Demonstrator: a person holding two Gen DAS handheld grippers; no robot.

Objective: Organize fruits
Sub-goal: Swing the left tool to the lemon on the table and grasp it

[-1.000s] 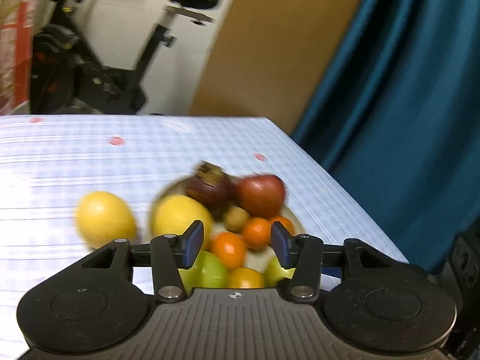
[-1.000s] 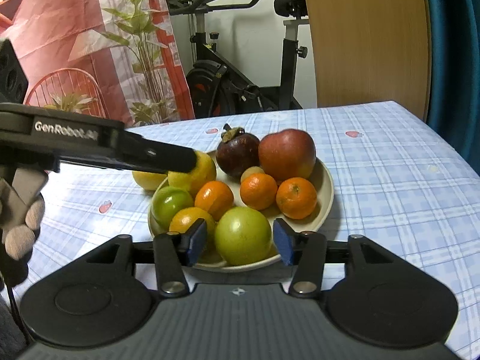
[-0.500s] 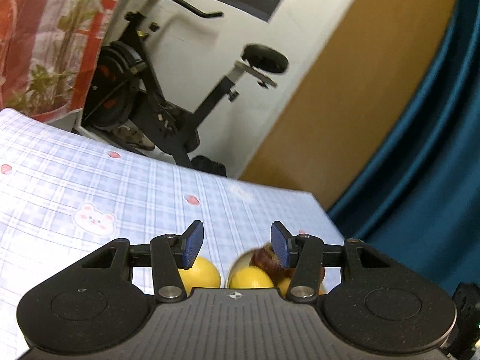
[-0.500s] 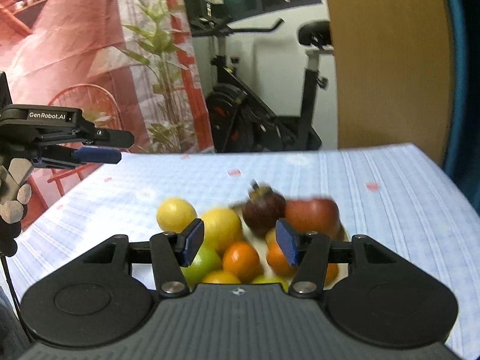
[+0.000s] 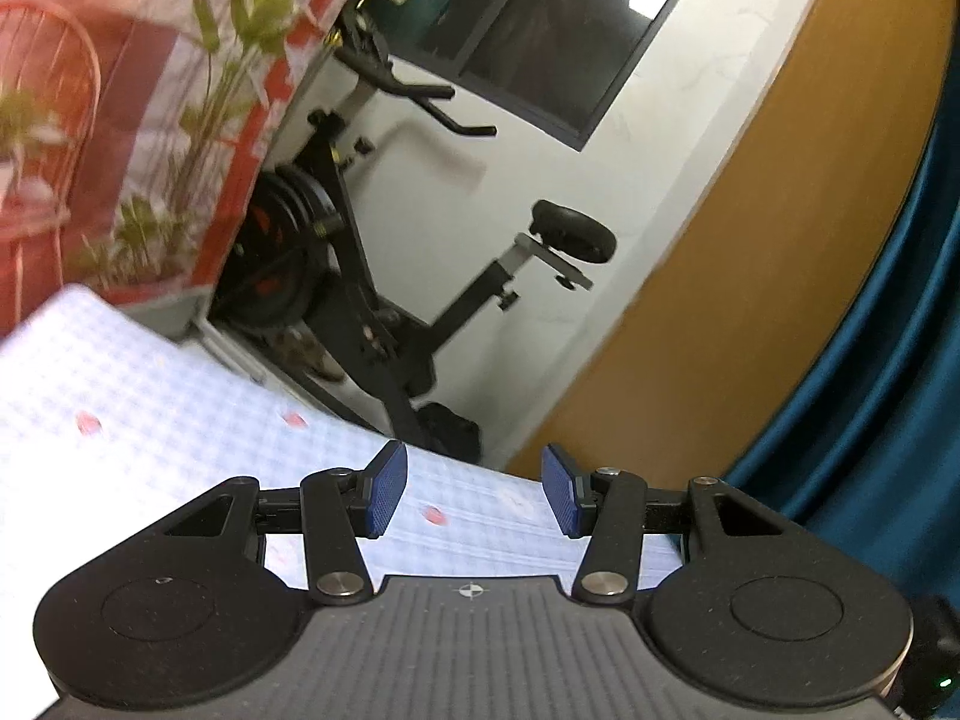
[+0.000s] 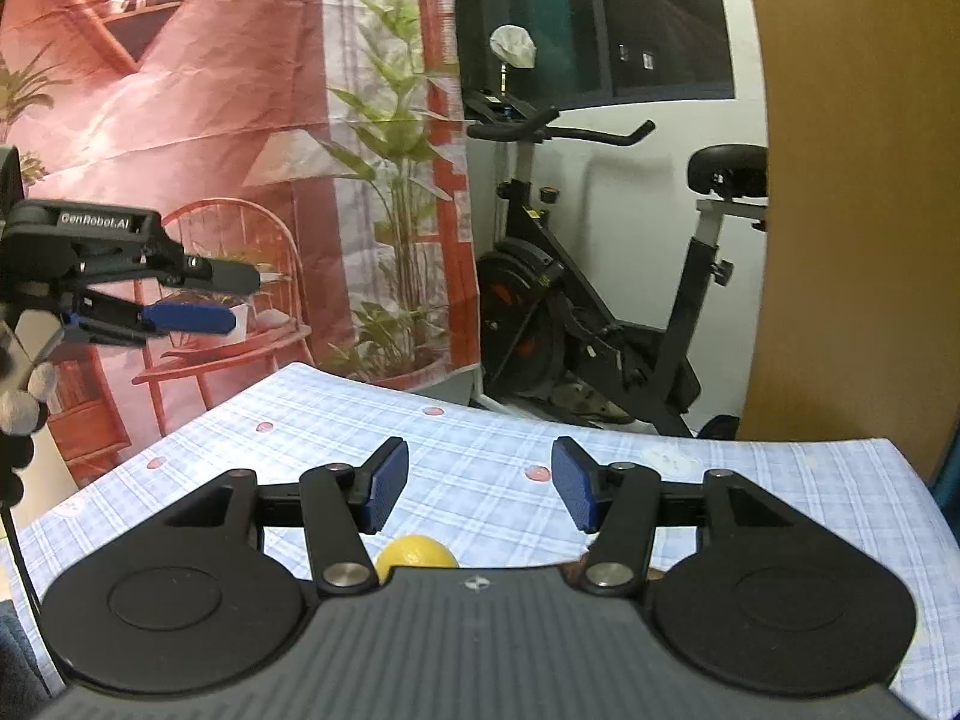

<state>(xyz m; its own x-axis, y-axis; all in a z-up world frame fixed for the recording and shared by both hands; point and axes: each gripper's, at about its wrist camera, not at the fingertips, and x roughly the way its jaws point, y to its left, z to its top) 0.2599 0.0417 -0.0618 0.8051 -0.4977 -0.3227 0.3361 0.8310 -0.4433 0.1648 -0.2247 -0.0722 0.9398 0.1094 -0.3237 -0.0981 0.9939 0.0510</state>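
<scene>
1. A yellow lemon [image 6: 416,551] lies on the table [image 6: 480,480], its top peeking above the body of the right hand-held gripper [image 6: 480,489].
2. That right hand-held gripper is spread wide with nothing between its pads.
3. The left hand-held gripper [image 5: 474,495] is likewise wide apart and holds nothing, raised above the table.
4. An exercise bike [image 6: 600,300] stands behind.

- A home room, lived in rather than a lab.
- An exercise bike [image 6: 606,300] stands just behind the table [image 6: 480,450] with its checked cloth.
- Left of the bike hangs a printed backdrop [image 6: 210,90]; right, a teal curtain [image 5: 888,330].
</scene>
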